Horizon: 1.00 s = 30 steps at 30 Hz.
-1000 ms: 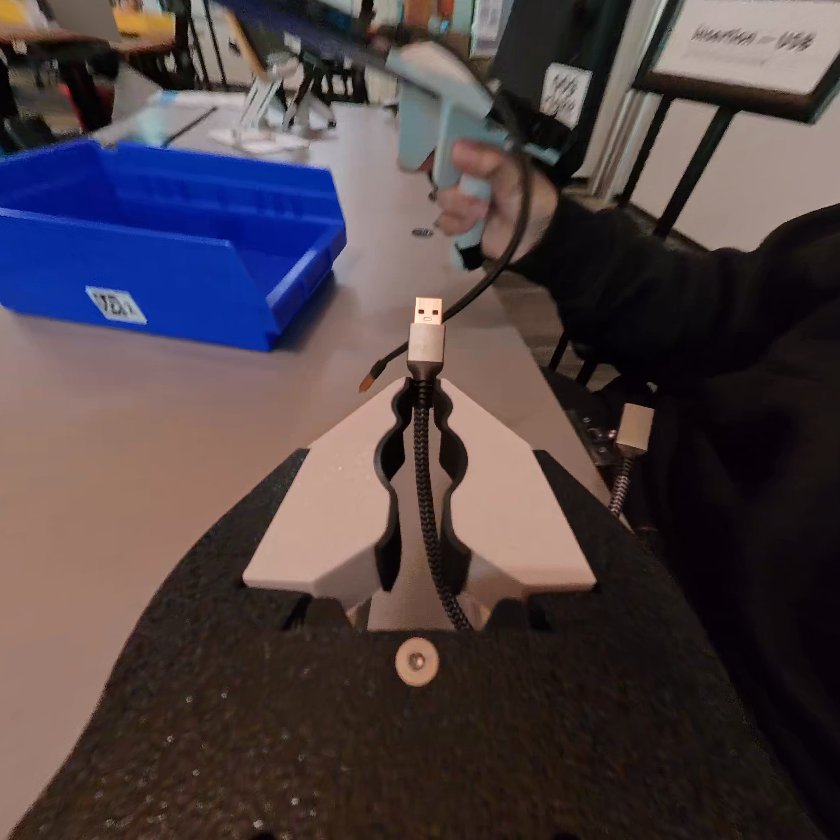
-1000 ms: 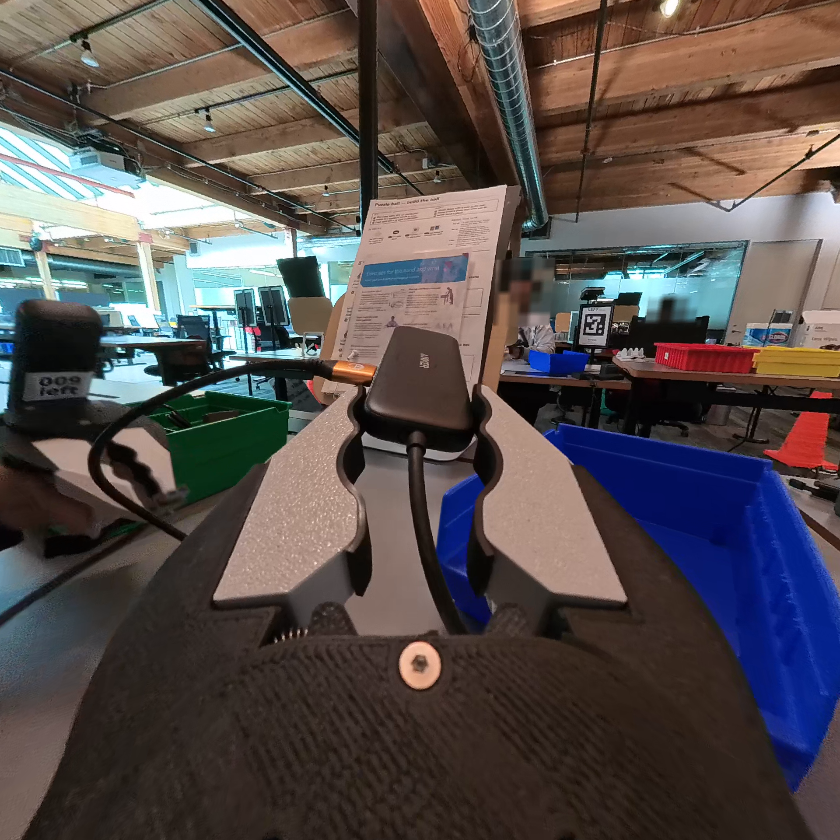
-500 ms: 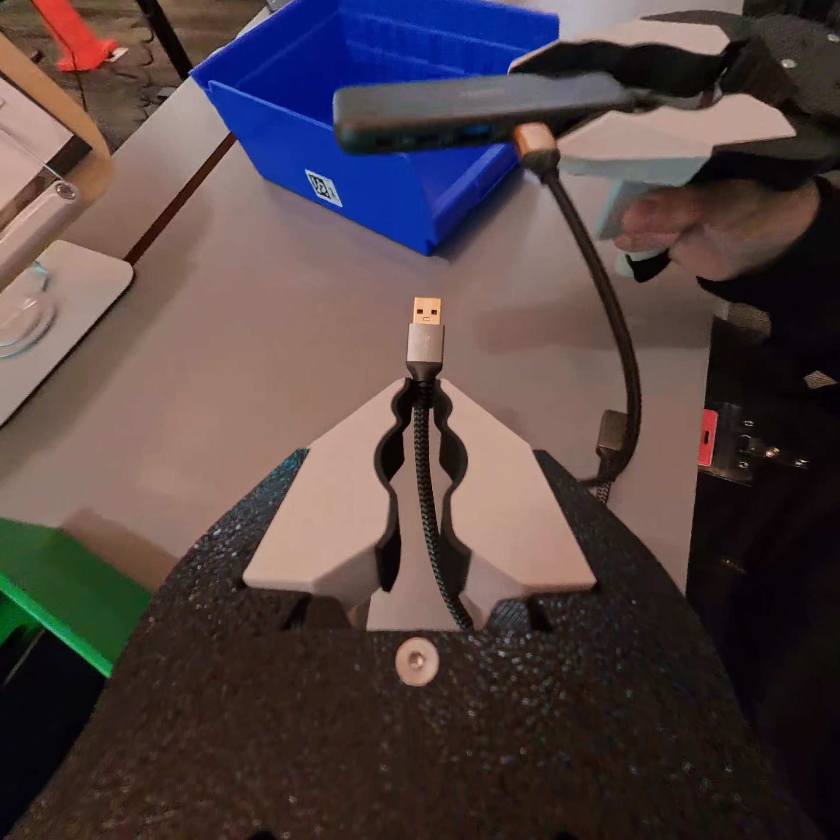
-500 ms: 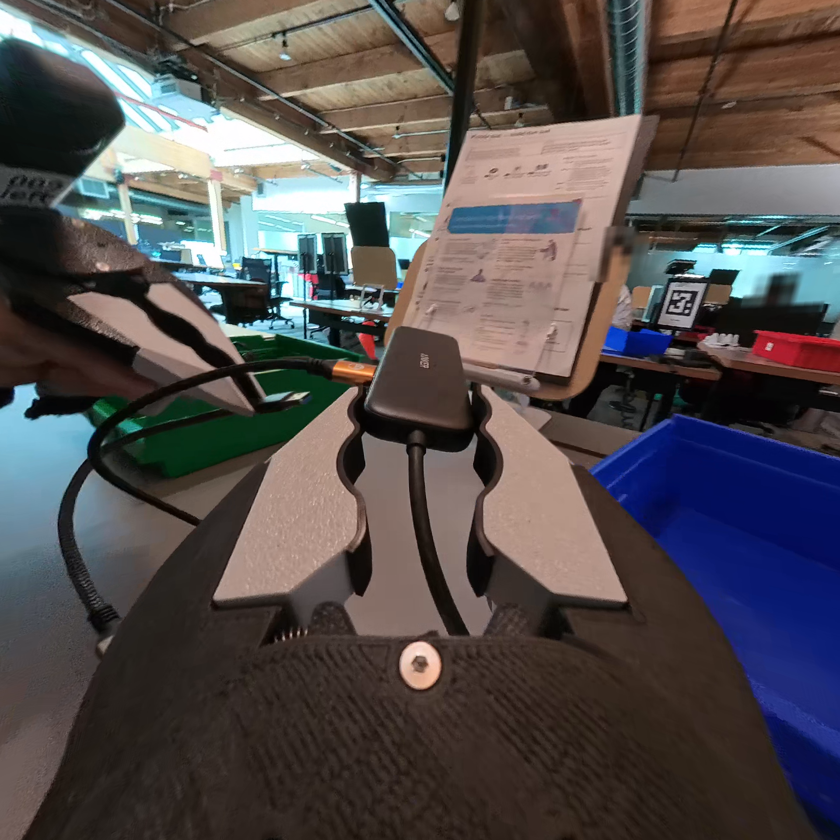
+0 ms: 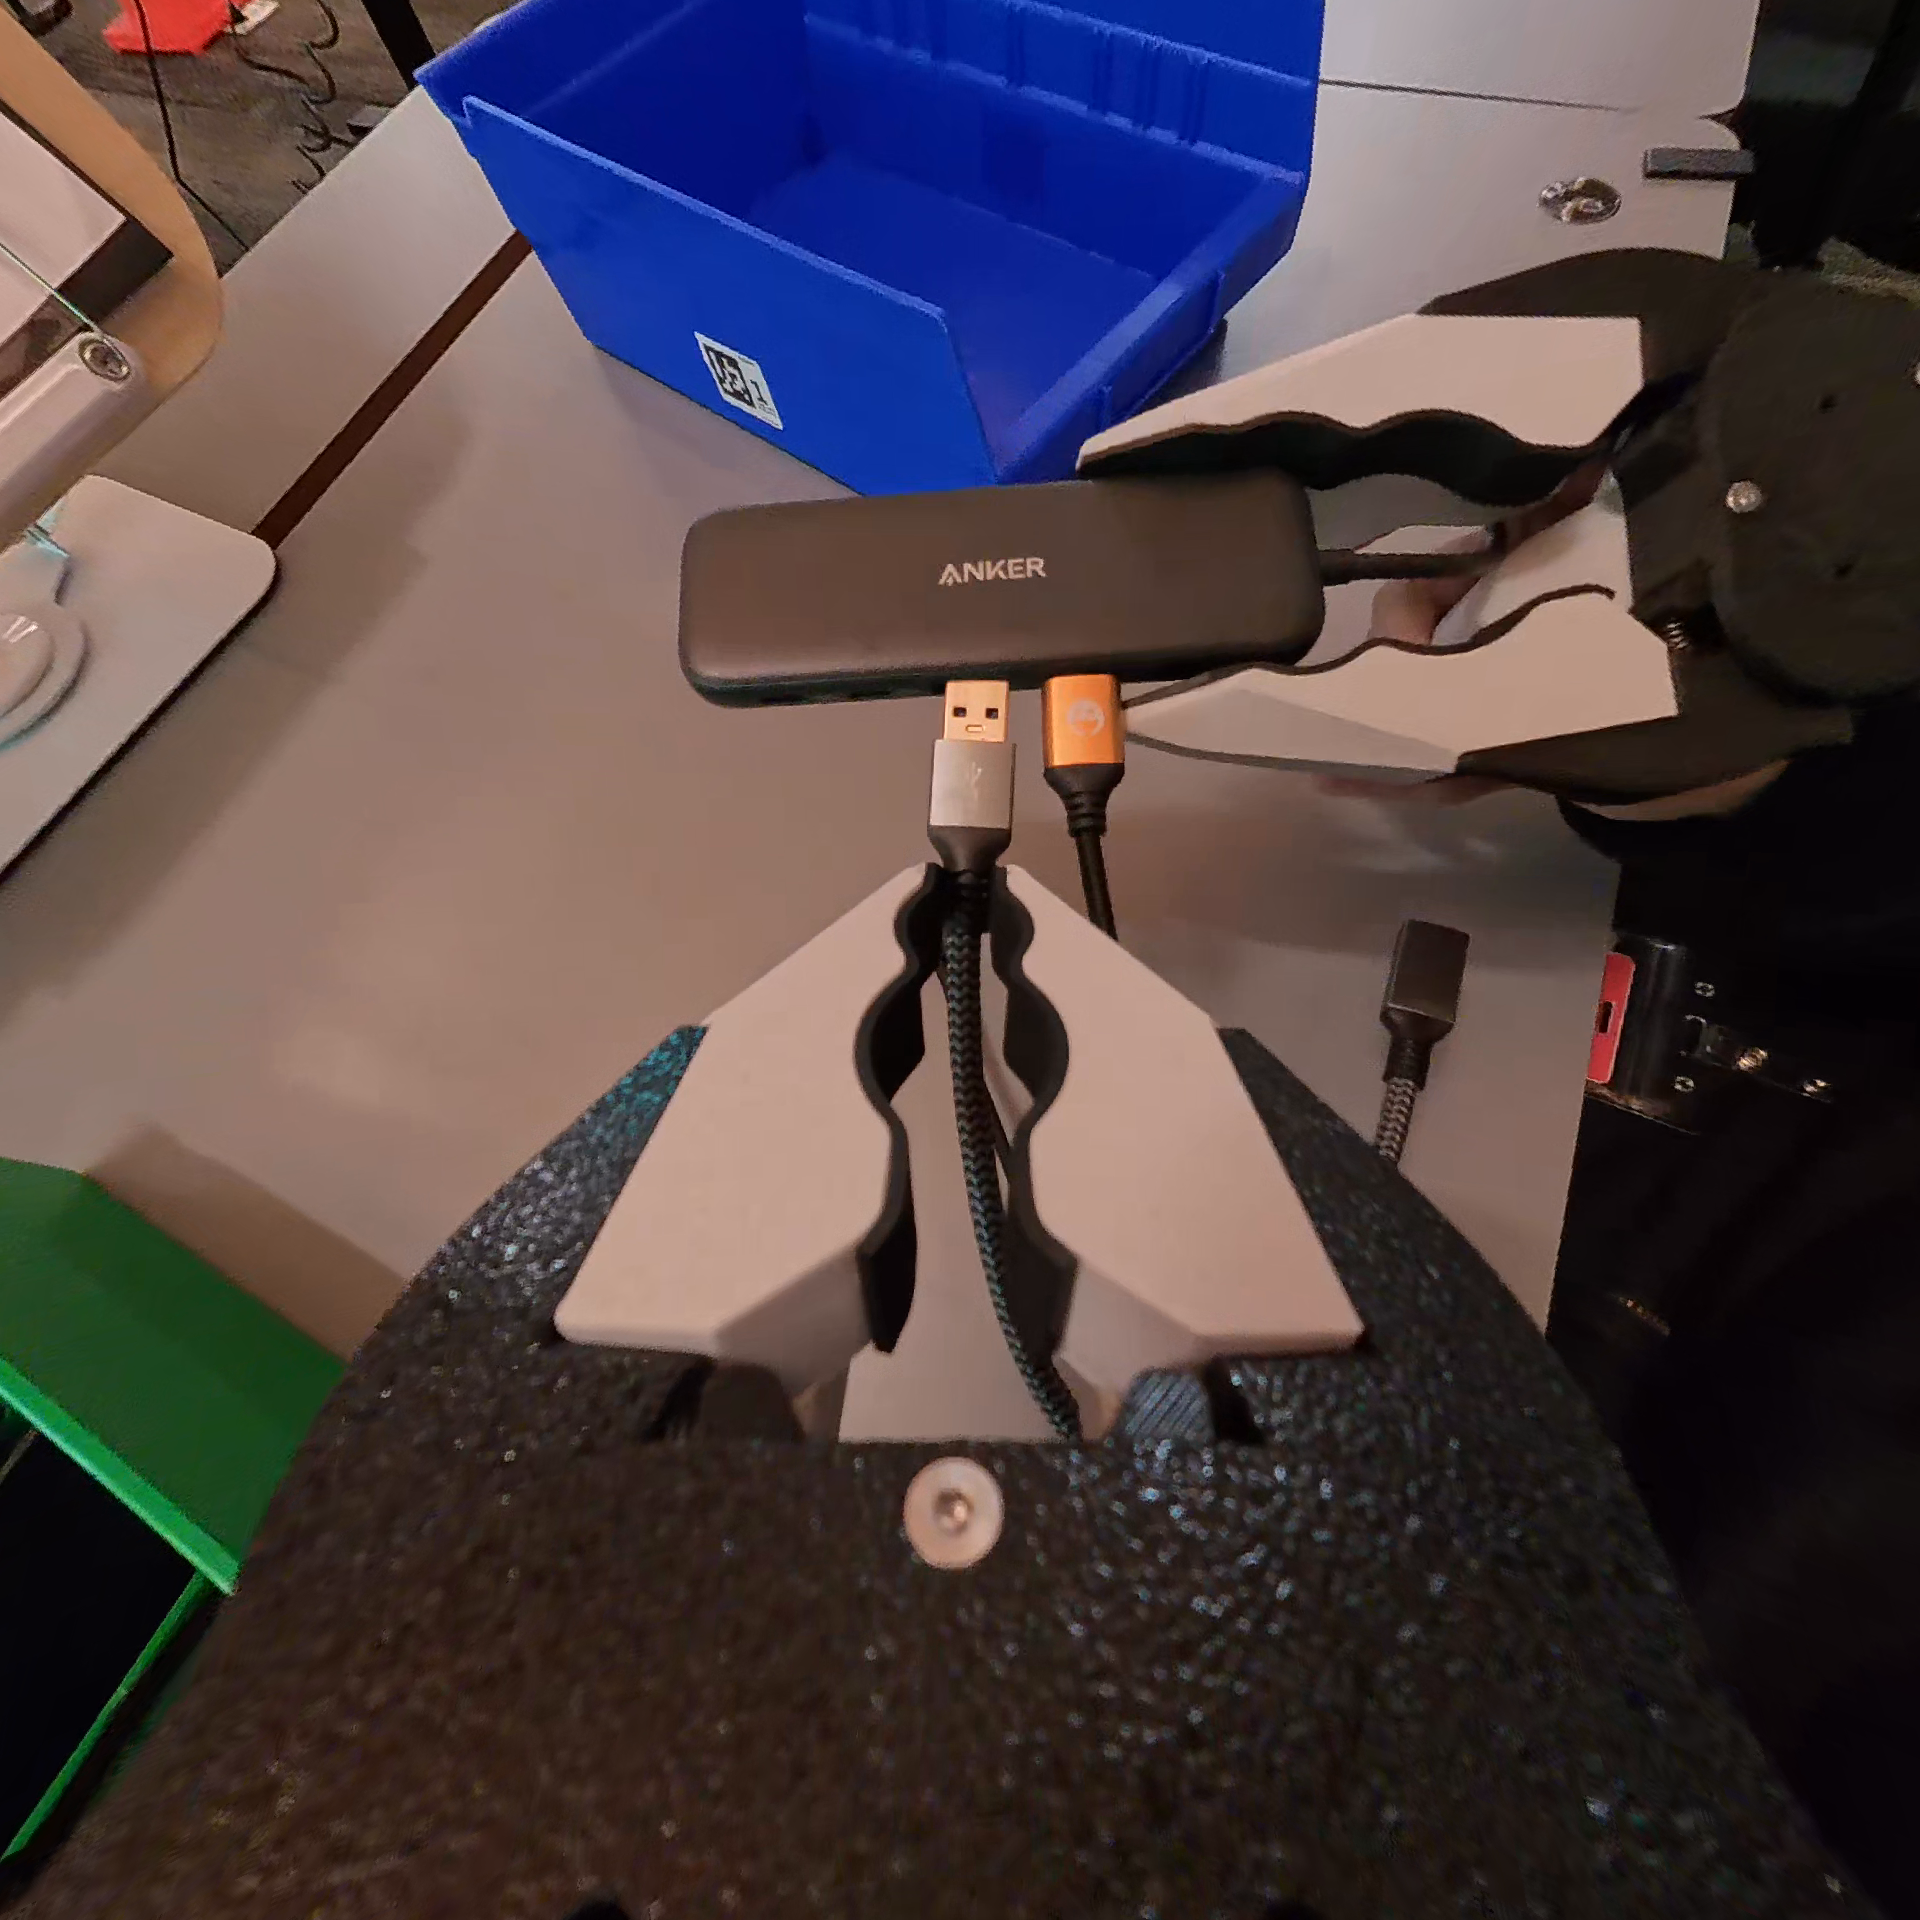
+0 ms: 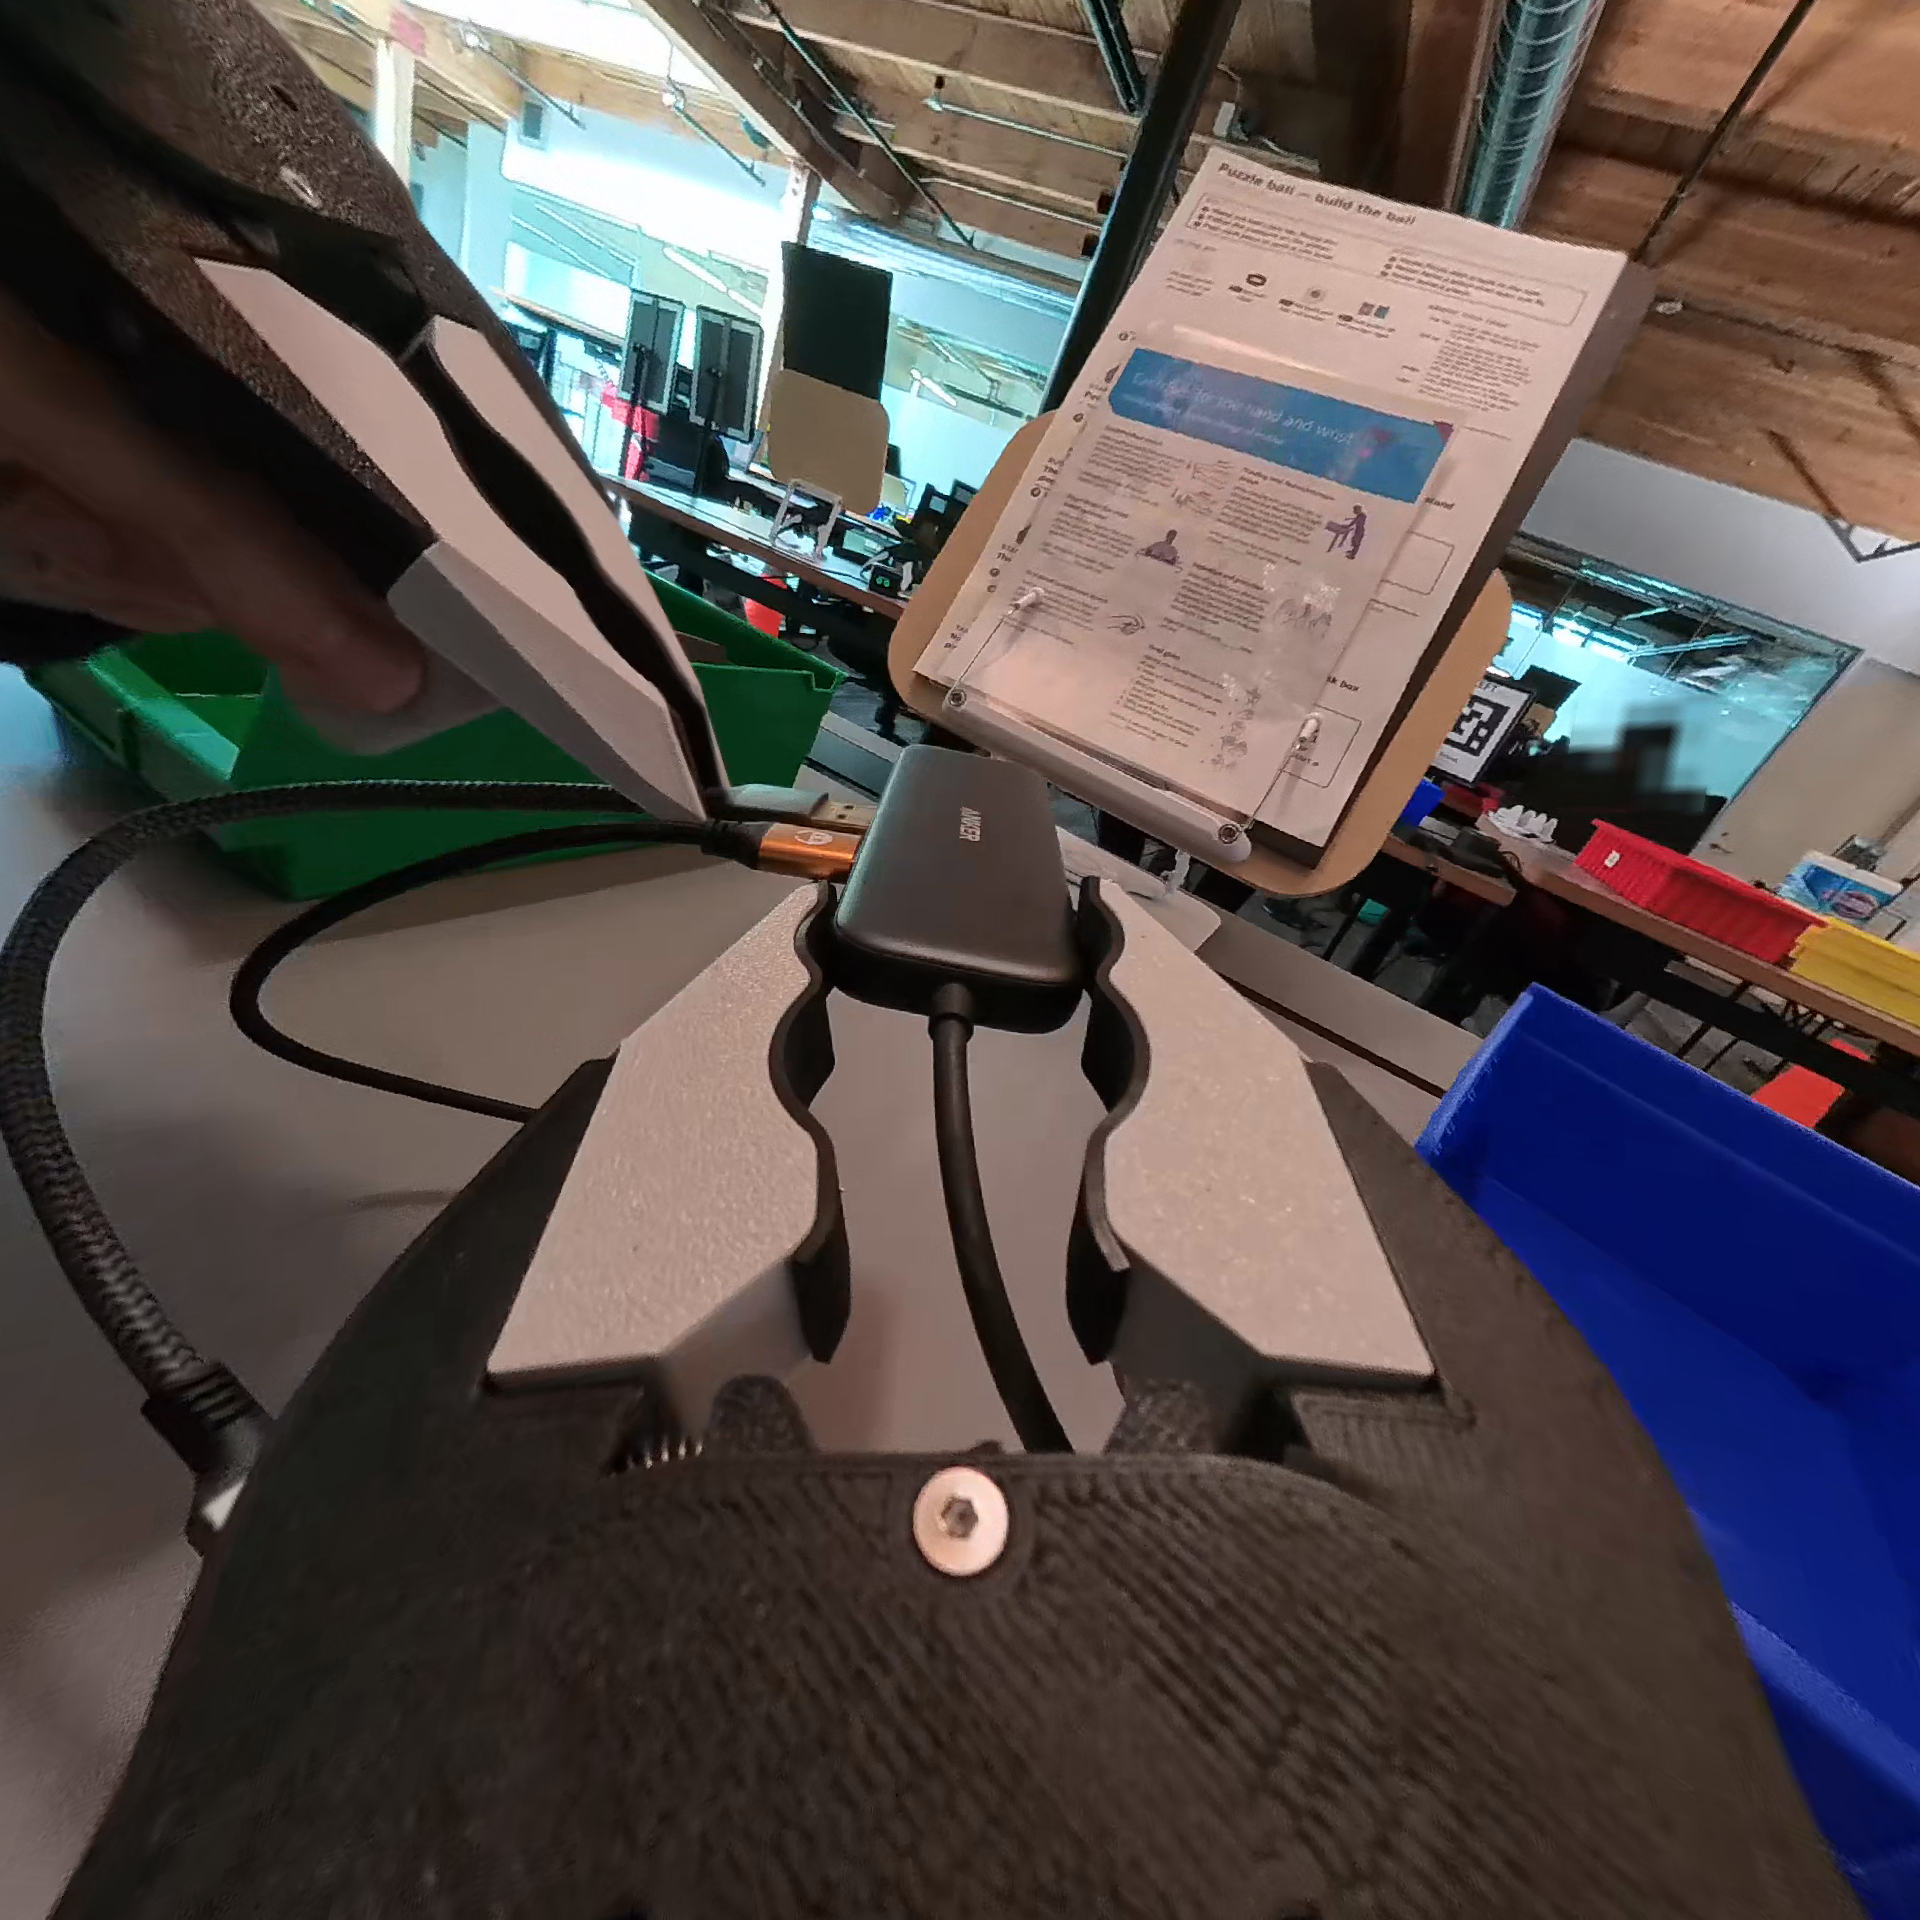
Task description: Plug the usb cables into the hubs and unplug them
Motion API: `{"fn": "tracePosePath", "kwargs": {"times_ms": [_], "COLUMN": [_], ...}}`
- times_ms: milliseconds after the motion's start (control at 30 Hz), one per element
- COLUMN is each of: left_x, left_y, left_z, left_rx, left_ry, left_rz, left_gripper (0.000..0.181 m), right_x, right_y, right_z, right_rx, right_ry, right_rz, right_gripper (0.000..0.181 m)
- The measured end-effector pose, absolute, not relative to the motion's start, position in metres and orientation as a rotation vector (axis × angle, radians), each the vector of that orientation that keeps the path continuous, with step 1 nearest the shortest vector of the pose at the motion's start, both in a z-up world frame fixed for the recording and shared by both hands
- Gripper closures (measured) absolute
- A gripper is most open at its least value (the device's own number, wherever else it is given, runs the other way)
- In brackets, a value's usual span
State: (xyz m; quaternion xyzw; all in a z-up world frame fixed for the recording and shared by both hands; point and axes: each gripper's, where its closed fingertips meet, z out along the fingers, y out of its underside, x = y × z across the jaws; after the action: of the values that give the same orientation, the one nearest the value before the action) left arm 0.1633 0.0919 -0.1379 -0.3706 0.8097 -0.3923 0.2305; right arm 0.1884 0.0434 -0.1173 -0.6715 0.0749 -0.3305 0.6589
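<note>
My left gripper (image 5: pixel 961 873) is shut on a braided USB cable (image 5: pixel 971 1049) just behind its silver plug (image 5: pixel 975 769). My right gripper (image 6: pixel 956 914) is shut on one end of a flat black hub (image 6: pixel 956 862), held level above the table. In the left wrist view the hub (image 5: pixel 997 592) lies crosswise in front of the plug. The plug's metal tip meets the hub's near side, with most of the metal showing. An orange plug (image 5: pixel 1081 722) sits in the port right beside it. The right wrist view shows both plugs (image 6: pixel 774 802) on the hub's left side.
A blue bin (image 5: pixel 883 260) stands behind the hub on the grey table (image 5: pixel 468 831). A green bin (image 5: pixel 104 1299) is at the near left. A paper sheet on a stand (image 6: pixel 1247 582) rises beyond the hub. A loose dark cable end (image 5: pixel 1423 977) lies at the table's right edge.
The right gripper has brought the hub down and crosswise in front of my left gripper. The silver plug, apart from the hub before, now meets its side.
</note>
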Motion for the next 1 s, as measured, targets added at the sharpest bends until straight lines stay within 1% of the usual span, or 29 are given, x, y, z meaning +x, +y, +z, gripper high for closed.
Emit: {"fn": "tracePosePath", "kwargs": {"times_ms": [700, 1000], "left_x": [0.169, 0.171], "left_y": [0.09, 0.086], "left_z": [-0.147, -0.14], "left_rx": [-1.068, -1.006], "left_ry": [2.257, 2.235], "left_rz": [-1.077, -1.11], "left_gripper": [0.175, 0.175], "right_x": [0.188, 0.19], "right_y": [0.041, 0.04], "right_z": [-0.121, -0.122], "right_rx": [-1.553, -1.54], "right_ry": [0.096, 0.126], "right_rz": [-0.988, -0.918], "right_gripper": [0.136, 0.136]}}
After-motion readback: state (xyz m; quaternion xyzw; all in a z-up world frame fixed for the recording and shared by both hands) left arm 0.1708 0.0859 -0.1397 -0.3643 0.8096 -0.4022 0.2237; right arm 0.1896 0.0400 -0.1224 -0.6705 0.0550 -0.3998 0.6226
